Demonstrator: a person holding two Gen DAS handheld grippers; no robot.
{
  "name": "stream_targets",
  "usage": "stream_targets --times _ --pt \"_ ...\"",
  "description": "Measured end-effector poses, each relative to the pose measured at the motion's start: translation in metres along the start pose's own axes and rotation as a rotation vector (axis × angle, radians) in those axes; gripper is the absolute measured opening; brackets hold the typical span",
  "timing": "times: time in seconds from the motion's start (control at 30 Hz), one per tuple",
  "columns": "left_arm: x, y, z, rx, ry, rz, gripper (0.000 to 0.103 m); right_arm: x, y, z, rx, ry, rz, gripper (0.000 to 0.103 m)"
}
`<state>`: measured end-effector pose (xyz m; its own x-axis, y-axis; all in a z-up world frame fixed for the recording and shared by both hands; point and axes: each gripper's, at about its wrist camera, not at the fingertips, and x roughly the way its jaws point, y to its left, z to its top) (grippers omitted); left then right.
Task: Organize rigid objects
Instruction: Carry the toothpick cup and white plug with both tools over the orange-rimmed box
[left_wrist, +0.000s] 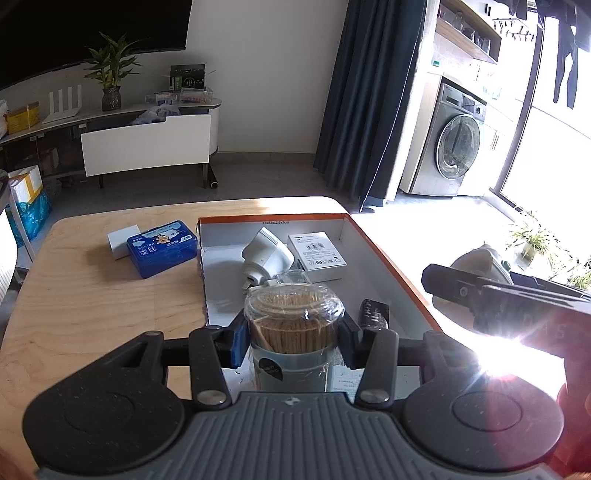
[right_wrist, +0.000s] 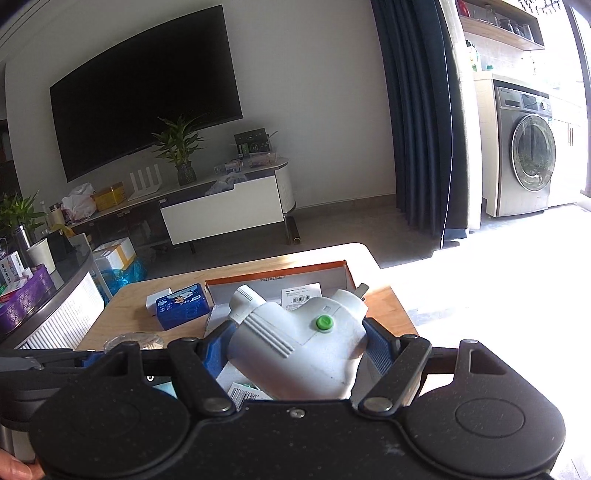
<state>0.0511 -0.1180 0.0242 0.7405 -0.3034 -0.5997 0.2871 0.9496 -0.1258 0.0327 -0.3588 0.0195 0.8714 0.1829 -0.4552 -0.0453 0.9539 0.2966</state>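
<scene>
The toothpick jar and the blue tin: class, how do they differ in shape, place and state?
The toothpick jar is a clear round cylinder; the blue tin is a flat, opaque rectangle. The jar is clamped in the left gripper above the orange-edged box; the tin lies free on the wooden table, left of that box. Both are closed rigid containers.

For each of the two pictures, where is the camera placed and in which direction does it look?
Left wrist view: sits on the left gripper, which clamps a toothpick jar above the orange-edged box; the right gripper shows at right.
Right wrist view: sits on the right gripper, closed on a white device; a fingertip shows bottom left.
Shared: the box, blue tin, wooden table, TV wall, washing machine.
</scene>
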Motion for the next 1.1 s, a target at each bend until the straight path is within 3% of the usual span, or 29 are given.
stream_targets --times 1.1 --pt "0.027 -0.023 0.007 0.038 0.049 -0.043 0.048 0.03 -0.014 0.014 0.001 0.033 -0.003 0.088"
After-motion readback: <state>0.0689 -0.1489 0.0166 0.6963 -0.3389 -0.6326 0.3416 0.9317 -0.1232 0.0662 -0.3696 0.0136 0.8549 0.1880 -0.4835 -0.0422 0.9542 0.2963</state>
